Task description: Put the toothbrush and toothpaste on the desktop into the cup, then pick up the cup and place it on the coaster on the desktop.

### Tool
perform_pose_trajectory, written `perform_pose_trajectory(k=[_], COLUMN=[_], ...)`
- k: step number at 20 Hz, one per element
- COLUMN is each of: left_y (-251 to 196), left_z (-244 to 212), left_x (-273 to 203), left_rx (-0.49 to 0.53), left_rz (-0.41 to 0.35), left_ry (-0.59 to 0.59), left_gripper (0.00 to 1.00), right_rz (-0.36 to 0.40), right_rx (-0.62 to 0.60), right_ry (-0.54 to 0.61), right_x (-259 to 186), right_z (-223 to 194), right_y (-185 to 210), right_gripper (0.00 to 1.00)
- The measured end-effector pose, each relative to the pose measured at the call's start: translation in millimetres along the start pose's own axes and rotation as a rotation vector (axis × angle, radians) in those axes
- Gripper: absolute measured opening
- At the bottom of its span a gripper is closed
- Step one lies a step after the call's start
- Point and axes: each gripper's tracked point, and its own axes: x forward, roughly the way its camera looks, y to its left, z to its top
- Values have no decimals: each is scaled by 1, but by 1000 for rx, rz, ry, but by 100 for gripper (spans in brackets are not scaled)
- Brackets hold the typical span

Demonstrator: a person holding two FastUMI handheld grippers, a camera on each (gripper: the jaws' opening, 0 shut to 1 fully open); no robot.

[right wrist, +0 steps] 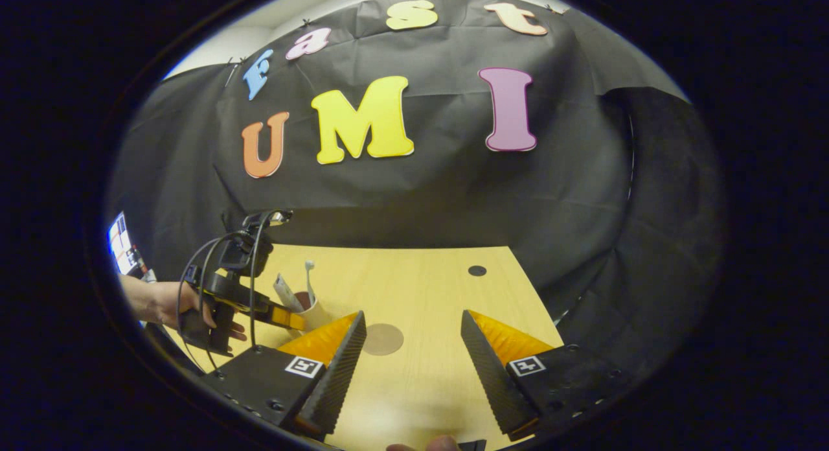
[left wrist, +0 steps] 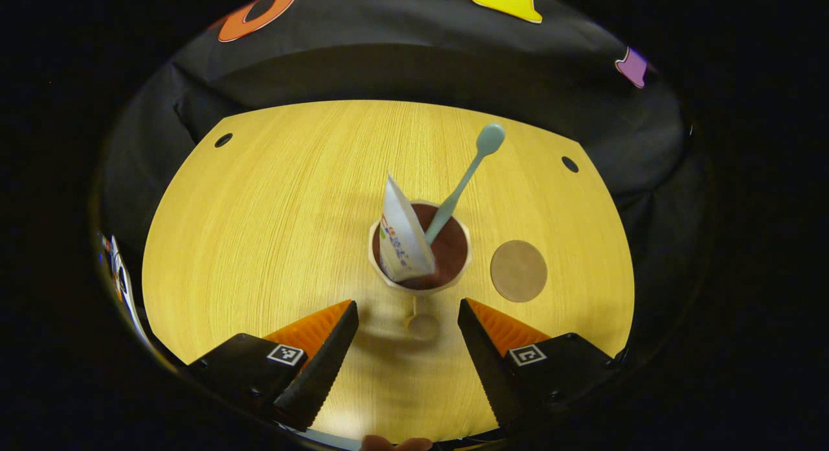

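With toothbrush (left wrist: 461, 184) and toothpaste tube (left wrist: 403, 237) leaning tall in the cup (left wrist: 420, 284) beside the coaster (left wrist: 518, 271), the left tongs (left wrist: 408, 318), spread apart like the right tongs (right wrist: 413, 334), risk tipping it on the bench (left wrist: 272, 198).

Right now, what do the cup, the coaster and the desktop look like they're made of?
The cup looks like matte ceramic or plastic: pale thick rim, dark brown inside, no shine. The coaster is a flat tan disc with a dull surface, perhaps cork or leather; I can't tell which. The desktop looks like light wood or wood-look laminate, with fine straight grain and a soft sheen.
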Motion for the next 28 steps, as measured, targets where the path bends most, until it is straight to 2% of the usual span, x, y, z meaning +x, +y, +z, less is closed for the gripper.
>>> perform_pose_trajectory(k=[7, 9, 13, 16, 17, 18, 19, 28], left_y=[2, 0, -3, -5, -6, -6, -6, -10], left_z=[-5, -4, 6, 17, 22, 28, 33, 93], left_x=[-14, -23, -45, -67, -74, -81, -89, -164], left_rx=[21, 26, 49, 70, 72, 71, 72, -6], left_rz=[12, 7, 0, 12, 14, 25, 31, 33], left_ry=[117, 144, 170, 191, 190, 194, 194, 194], left_gripper=[98, 93, 75, 49, 46, 35, 29, 24], right_rz=[-33, -35, -35, -41, -43, -44, -45, -38], right_rx=[3, 9, 6, 10, 13, 14, 15, 8], right_ry=[19, 27, 39, 50, 53, 56, 61, 89], right_x=[14, 18, 24, 28, 29, 30, 31, 30], right_z=[1, 1, 0, -1, -2, -3, -3, -13], right_y=[-5, -5, -4, -6, -6, -6, -6, -7], right_gripper=[89, 89, 89, 89, 88, 89, 89, 89])
